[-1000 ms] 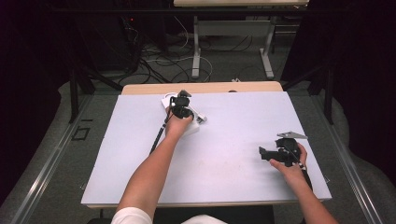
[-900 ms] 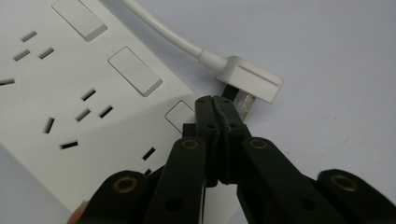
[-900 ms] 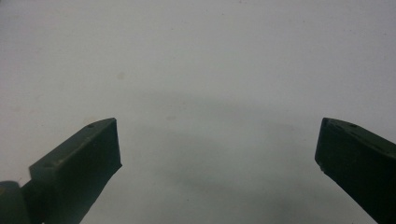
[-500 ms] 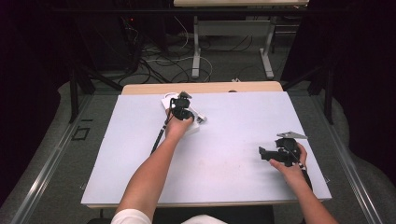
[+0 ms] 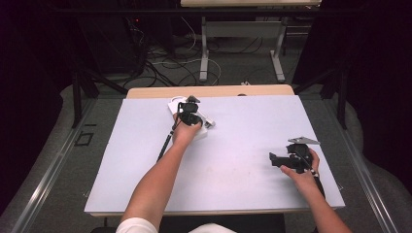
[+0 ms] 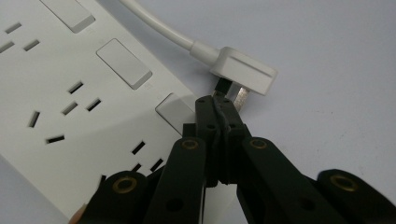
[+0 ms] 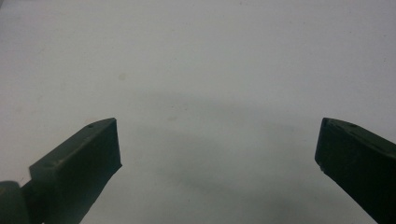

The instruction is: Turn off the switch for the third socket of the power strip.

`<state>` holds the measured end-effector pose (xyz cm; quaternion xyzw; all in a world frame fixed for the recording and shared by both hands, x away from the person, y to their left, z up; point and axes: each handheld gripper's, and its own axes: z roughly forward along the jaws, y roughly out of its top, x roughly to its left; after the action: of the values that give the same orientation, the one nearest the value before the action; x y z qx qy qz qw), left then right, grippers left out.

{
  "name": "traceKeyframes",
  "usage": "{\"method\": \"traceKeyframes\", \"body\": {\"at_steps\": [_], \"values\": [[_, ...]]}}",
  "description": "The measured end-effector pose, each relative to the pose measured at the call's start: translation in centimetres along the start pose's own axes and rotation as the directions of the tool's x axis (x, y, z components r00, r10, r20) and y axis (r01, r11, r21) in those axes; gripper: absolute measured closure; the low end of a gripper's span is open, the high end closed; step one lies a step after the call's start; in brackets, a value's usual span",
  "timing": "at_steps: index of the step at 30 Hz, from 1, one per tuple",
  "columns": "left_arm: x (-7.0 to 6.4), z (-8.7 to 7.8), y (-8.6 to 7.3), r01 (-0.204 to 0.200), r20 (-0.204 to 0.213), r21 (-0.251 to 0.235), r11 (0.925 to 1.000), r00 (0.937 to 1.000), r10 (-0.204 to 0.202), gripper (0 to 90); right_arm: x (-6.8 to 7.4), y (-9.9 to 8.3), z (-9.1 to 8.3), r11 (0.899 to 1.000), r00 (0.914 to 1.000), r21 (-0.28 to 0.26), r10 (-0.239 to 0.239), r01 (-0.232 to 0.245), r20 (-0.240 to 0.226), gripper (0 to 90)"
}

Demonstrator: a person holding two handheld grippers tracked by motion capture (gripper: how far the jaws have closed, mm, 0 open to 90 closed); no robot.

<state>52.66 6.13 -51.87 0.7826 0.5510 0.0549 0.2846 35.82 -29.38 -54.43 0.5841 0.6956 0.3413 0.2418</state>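
Left gripper (image 6: 219, 105) is sitting at the far left part of the table (image 5: 243, 145), jaws pressed together with no gap showing between the tips. Tips are sitting right at the plug (image 6: 245, 74), at the base of its prongs; can't tell whether a prong is pinched between them or the tips are just touching it. In the high view the same gripper (image 5: 190, 114) is hovering over the white hardware near the far edge.

Plug is lying flat on the table, prongs pointing toward the gripper's camera, just beside the power strip (image 6: 70, 93), off its near corner. Not inserted: it's resting on the sheet, apart from the sockets. Its white cable (image 6: 159, 25) is running away along the strip's edge toward the top of the left gripper view.

Strip is lying flat, sockets and rocker switches facing up, and the left jaw body is overlapping its near corner.

Right gripper (image 5: 274, 159) is resting low at the right side of the table, well apart from the strip and plug. In the right gripper view its jaws are standing wide apart, nothing between them, bare table sheet ahead (image 7: 217, 144). The person's right hand (image 5: 301, 170) is wrapping its handle.
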Motion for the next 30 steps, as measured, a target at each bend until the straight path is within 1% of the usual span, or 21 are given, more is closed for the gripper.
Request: {"method": "traceKeyframes", "body": {"at_steps": [7, 8, 12, 13, 18, 19, 20, 21, 24, 26, 27, 28, 30], "values": [[0.04, 0.02, -0.02, 0.002, 0.004, -0.005, 1.0000, 1.0000, -0.002, 90.0, -0.07, -0.01, 0.00, 1.000, 1.0000, -0.001, -0.001, 0.001, 0.001, 0.0], [0.11, -0.04, 0.01, -0.007, 0.003, 0.001, 1.0000, 1.0000, 0.007, 90.0, -0.07, -0.02, -0.02, 1.000, 1.0000, 0.002, 0.002, -0.002, 0.001, 0.0], [0.13, -0.02, 0.02, -0.007, 0.005, -0.001, 1.0000, 1.0000, 0.007, 90.0, -0.11, -0.02, 0.01, 1.000, 1.0000, 0.002, 0.002, -0.002, 0.000, 0.0], [0.06, -0.03, 0.02, 0.000, 0.005, 0.002, 1.0000, 1.0000, 0.000, 90.0, -0.11, -0.04, -0.02, 1.000, 1.0000, 0.004, 0.001, -0.001, 0.000, 0.0], [-0.06, -0.07, -0.08, -0.003, 0.002, -0.004, 1.0000, 1.0000, 0.003, 90.0, -0.20, -0.01, -0.04, 1.000, 1.0000, 0.000, -0.003, 0.003, 0.004, 0.0], [-0.04, -0.16, -0.07, -0.013, -0.002, -0.002, 0.9999, 0.9999, 0.013, 90.0, -0.15, -0.01, -0.04, 1.000, 1.0000, -0.002, -0.002, 0.002, 0.001, 0.0], [-0.11, -0.20, -0.08, -0.007, 0.004, -0.003, 1.0000, 1.0000, 0.007, 90.0, -0.11, -0.01, -0.03, 1.000, 1.0000, 0.000, -0.001, 0.001, 0.002, 0.0], [-0.10, -0.30, -0.05, -0.015, 0.004, -0.002, 0.9999, 0.9999, 0.015, 90.0, -0.05, -0.02, 0.00, 1.000, 1.0000, 0.001, 0.002, -0.002, 0.001, 0.0], [-0.21, -0.46, -0.01, -0.008, 0.008, -0.018, 0.9998, 0.9999, 0.009, 90.0, -0.04, -0.03, 0.08, 1.000, 1.0000, 0.003, 0.000, 0.000, -0.002, 0.0], [-0.22, -0.60, 0.03, -0.009, 0.010, -0.019, 0.9998, 0.9999, 0.009, 90.0, -0.06, -0.01, 0.09, 1.000, 1.0000, 0.002, 0.000, 0.000, -0.001, 0.0], [-0.17, -0.69, 0.05, -0.018, 0.007, -0.020, 0.9997, 0.9998, 0.018, 89.8, -0.03, -0.01, 0.07, 1.000, 1.0000, 0.002, 0.005, -0.005, -0.001, 0.0], [-0.26, -0.70, 0.03, -0.004, 0.011, -0.027, 0.9996, 0.9999, 0.005, 89.4, -0.07, -0.01, 0.06, 1.000, 1.0000, 0.002, 0.003, -0.003, -0.001, 0.0], [-0.17, -0.88, 0.05, -0.020, 0.008, -0.024, 0.9995, 0.9998, 0.020, 89.0, -0.10, -0.01, 0.06, 1.000, 1.0000, 0.000, 0.001, -0.001, 0.000, 0.0]]}}
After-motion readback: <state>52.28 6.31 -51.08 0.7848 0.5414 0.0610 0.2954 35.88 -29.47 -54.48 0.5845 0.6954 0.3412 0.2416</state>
